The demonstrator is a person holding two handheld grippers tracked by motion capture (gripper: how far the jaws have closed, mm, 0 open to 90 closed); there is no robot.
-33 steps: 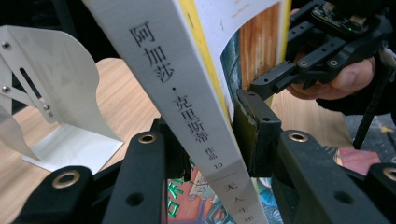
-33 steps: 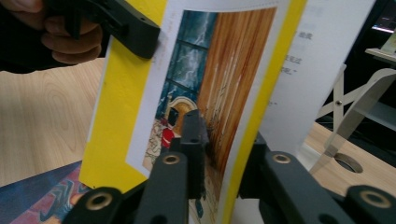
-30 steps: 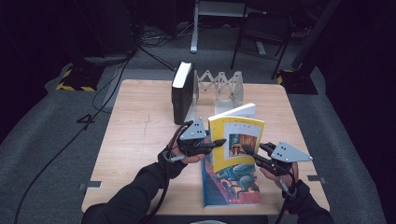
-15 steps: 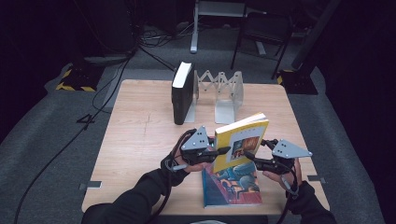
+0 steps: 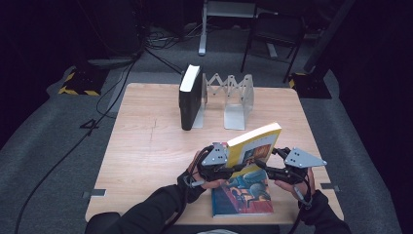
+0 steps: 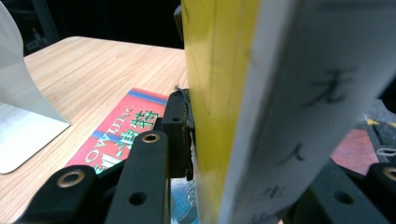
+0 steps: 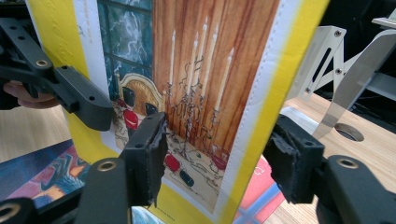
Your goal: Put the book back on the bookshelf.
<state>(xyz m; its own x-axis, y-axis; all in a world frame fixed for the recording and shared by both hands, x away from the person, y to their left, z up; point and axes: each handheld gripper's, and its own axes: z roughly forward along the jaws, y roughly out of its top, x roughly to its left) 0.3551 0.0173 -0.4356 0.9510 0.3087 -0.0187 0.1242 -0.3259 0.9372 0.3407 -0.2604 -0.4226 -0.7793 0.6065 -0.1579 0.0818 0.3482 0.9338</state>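
One yellow book (image 5: 255, 146) lifted, left hand-held gripper (image 5: 233, 168) clamped on it; right hand-held gripper (image 5: 267, 165) jaws just loosened around its edge. Rack (image 5: 238, 97) placement pending.

The yellow book (image 7: 196, 93) is showing a glossy paper cover. The surface (image 5: 146, 146) is looking like pale, matt wood grain. The rack (image 5: 234, 100) is gleaming as smooth grey metal. The hand-held gripper (image 7: 215, 163) pads are looking rough, matt black.
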